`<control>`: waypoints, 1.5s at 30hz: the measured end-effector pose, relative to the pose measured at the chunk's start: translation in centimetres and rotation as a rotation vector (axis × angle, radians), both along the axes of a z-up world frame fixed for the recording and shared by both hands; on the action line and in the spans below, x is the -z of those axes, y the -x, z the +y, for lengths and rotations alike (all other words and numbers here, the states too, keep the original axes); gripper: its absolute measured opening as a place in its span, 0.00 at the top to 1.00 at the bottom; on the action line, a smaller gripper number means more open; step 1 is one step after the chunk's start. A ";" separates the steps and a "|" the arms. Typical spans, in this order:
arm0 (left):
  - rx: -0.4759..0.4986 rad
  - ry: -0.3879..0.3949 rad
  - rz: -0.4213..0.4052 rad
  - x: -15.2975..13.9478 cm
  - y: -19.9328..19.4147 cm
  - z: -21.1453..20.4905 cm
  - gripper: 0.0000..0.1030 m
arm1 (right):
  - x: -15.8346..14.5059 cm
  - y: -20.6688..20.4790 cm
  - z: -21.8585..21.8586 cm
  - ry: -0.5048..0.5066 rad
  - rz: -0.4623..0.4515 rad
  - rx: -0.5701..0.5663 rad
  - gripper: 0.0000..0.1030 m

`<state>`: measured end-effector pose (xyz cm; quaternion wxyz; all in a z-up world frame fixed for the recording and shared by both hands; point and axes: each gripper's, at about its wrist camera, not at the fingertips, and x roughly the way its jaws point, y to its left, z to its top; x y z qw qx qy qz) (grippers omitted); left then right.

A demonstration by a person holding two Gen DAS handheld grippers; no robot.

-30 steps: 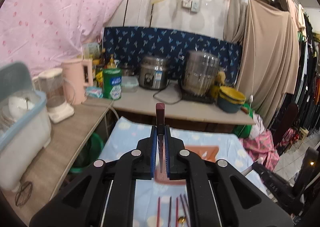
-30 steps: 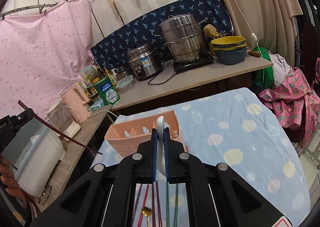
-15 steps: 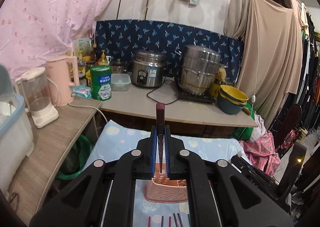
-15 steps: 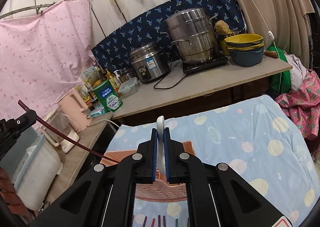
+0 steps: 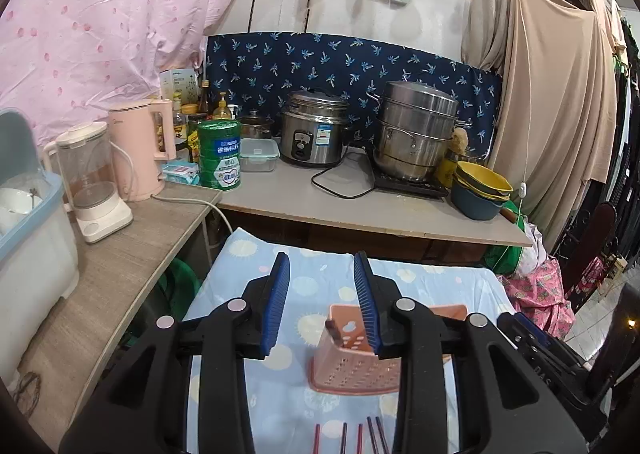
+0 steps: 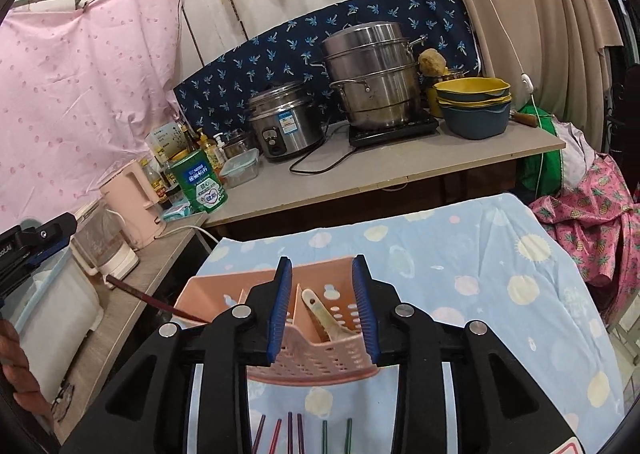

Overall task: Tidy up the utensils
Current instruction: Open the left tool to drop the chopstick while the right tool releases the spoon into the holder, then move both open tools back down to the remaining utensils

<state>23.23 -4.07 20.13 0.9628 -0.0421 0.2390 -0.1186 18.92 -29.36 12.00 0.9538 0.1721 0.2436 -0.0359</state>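
Observation:
A pink perforated utensil basket (image 5: 352,366) stands on the blue patterned tablecloth (image 5: 304,286); it also shows in the right wrist view (image 6: 316,354). My left gripper (image 5: 322,306) is open and empty above the basket's left end. A dark red chopstick (image 6: 156,300) leans out of the basket's left compartment; its tip (image 5: 334,332) shows in the left view. My right gripper (image 6: 322,310) is open and empty over the basket. A white spoon (image 6: 320,310) lies in the compartment below it. Several chopsticks (image 5: 360,436) lie on the cloth in front of the basket, also in the right wrist view (image 6: 296,432).
A wooden counter (image 5: 112,262) at left holds a blender (image 5: 90,182), a pink kettle (image 5: 140,150) and a white bin (image 5: 28,238). The back counter (image 5: 360,214) holds a green tin (image 5: 220,160), a rice cooker (image 5: 314,134), a steamer pot (image 5: 416,134) and stacked bowls (image 5: 480,190).
Both grippers opened. The left one let go of the dark red chopstick and the right one let go of the white spoon; both now rest in the basket.

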 end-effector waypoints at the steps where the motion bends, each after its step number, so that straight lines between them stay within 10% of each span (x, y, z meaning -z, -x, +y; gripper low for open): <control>1: -0.002 -0.007 -0.002 0.2 0.6 0.1 0.68 | 0.1 1.0 0.1 0.010 0.005 0.005 0.69; 22: 0.056 -0.130 0.312 16.4 14.0 2.5 0.66 | 13.0 18.2 5.3 0.034 0.312 -0.031 0.69; 45: 0.098 -0.133 0.415 21.7 17.1 2.3 0.66 | 16.7 18.5 7.8 0.029 0.374 -0.056 0.80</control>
